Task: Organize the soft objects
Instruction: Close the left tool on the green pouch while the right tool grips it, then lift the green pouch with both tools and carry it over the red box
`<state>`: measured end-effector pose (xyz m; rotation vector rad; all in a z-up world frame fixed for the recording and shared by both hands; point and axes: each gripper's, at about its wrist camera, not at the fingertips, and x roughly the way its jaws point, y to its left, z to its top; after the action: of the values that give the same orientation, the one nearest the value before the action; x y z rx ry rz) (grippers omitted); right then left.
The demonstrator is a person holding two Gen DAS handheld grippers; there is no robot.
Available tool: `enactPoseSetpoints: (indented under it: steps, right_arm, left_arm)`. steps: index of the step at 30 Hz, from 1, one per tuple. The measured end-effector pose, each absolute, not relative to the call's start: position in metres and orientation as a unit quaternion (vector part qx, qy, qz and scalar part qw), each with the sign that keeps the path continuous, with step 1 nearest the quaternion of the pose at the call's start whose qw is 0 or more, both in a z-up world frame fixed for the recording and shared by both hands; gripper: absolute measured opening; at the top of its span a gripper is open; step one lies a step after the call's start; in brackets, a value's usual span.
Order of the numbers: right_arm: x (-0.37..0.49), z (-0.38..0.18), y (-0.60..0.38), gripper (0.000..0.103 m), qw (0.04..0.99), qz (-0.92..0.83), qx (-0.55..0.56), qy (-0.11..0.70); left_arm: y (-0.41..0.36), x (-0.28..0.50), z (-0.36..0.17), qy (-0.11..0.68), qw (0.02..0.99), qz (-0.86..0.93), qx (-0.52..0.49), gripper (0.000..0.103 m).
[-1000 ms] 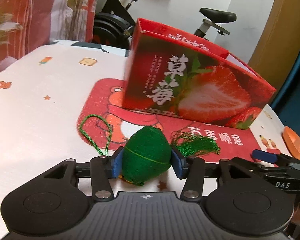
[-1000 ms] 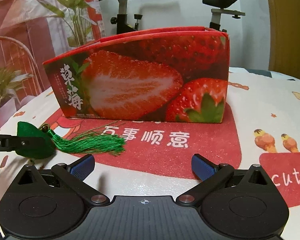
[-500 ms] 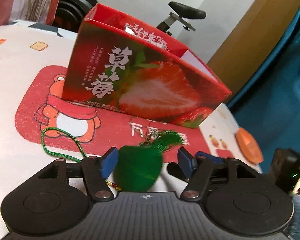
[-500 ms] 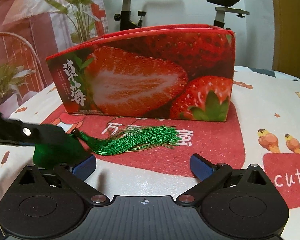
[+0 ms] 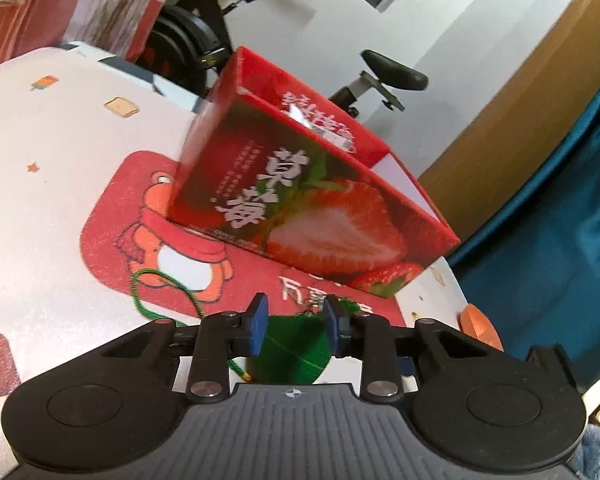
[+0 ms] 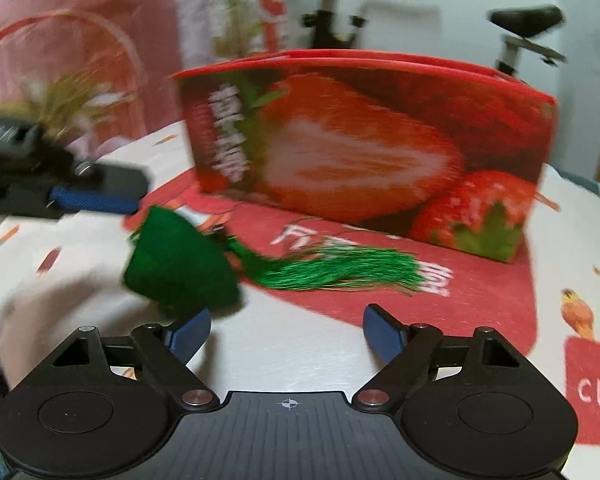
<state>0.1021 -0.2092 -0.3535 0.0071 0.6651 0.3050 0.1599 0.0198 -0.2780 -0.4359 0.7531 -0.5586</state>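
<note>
Green pouch (image 6: 180, 262) is lying on the table before the strawberry box (image 6: 364, 152). My left gripper (image 5: 294, 322) is narrowing above it without gripping, my right gripper (image 6: 286, 332) closing, empty; its tassel (image 6: 340, 272) risks snagging.

The strawberry box (image 5: 300, 204) reads "草莓"; the tablecloth (image 6: 592, 388) shows "cut".

A home: exercise bike (image 5: 228, 28), cartoon tablecloth (image 5: 52, 168), curtains (image 5: 560, 240)
</note>
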Motion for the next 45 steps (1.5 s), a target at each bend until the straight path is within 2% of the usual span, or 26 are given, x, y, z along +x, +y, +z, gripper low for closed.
enactPoseSetpoints:
  steps: [4, 9, 13, 20, 30, 35, 45]
  right_arm:
    - [0.099, -0.351, -0.195, 0.072, 0.929, 0.172, -0.016, 0.328]
    - [0.102, -0.346, -0.189, 0.069, 0.927, 0.184, -0.017, 0.326]
    - [0.105, -0.346, -0.184, 0.06, 0.922, 0.198, -0.024, 0.33]
    - [0.098, -0.343, -0.177, 0.059, 0.925, 0.204, -0.038, 0.317]
    - [0.091, -0.332, -0.19, 0.053, 0.936, 0.191, -0.013, 0.297]
    - [0.103, -0.302, -0.199, 0.052, 0.941, 0.195, -0.018, 0.275]
    - [0.144, -0.177, -0.223, 0.052, 0.962, 0.202, -0.054, 0.177]
  left_arm:
    - [0.031, 0.161, -0.287, 0.367, 0.869, -0.245, -0.227, 0.03]
    - [0.038, 0.169, -0.305, 0.39, 0.85, -0.244, -0.257, 0.03]
    - [0.033, 0.171, -0.315, 0.396, 0.836, -0.268, -0.269, 0.03]
    - [0.022, 0.167, -0.323, 0.399, 0.815, -0.314, -0.279, 0.037]
    - [0.004, 0.163, -0.323, 0.399, 0.793, -0.347, -0.304, 0.037]
    - [-0.001, 0.176, -0.298, 0.379, 0.795, -0.362, -0.306, 0.037]
    - [-0.021, 0.213, -0.178, 0.269, 0.831, -0.402, -0.276, 0.039]
